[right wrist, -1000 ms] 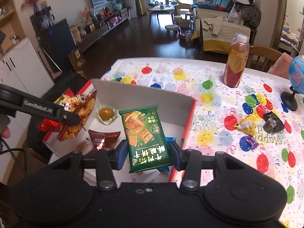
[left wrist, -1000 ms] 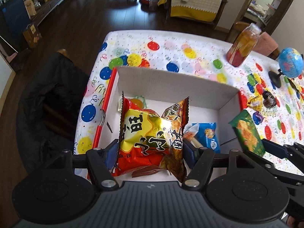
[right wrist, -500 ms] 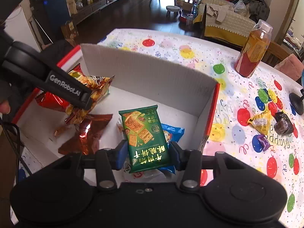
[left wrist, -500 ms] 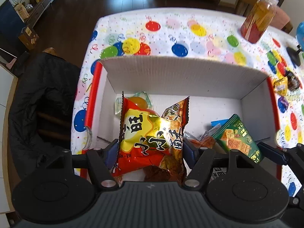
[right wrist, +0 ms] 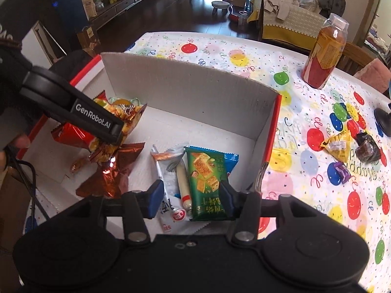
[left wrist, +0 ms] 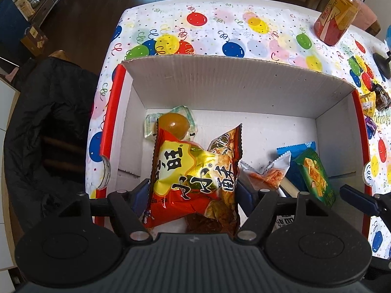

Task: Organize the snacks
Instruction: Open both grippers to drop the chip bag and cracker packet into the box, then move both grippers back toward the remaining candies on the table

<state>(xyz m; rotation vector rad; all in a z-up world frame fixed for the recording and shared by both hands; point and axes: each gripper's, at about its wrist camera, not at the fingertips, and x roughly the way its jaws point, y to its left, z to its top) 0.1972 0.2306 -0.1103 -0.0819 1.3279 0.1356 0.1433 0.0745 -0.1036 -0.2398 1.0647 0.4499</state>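
— Two snack packs were at the cardboard box (left wrist: pixel 232 78) at that moment, right?

— Yes. The left gripper (left wrist: pixel 193 190) was closed on the red and yellow chip bag (left wrist: pixel 193 175), which hung low inside the box, above its floor. The right gripper (right wrist: pixel 190 197) stood open; the green cracker pack (right wrist: pixel 207 183) lay between its jaws on the floor of the box, and I judged it was released.

— What was already inside the box?

— A jelly cup (left wrist: pixel 173 124) near the far wall, a copper foil wrapper (right wrist: pixel 110 173) under the chip bag, a white sausage pack (right wrist: pixel 171 178) and a blue pack (left wrist: pixel 295 147) beside the cracker pack.

— And what was left to do?

— Outside the box, on the balloon tablecloth (right wrist: pixel 305 171), I saw a yellow triangle candy (right wrist: pixel 338 145), a dark wrapped sweet (right wrist: pixel 367 147) and a purple candy (right wrist: pixel 342 172). I think these should go in too.

— Anything unclear?

— The near wall of the box was hidden behind both grippers. A juice bottle (right wrist: pixel 323 56) stood well beyond the box; whether it counts as a snack, I cannot tell.
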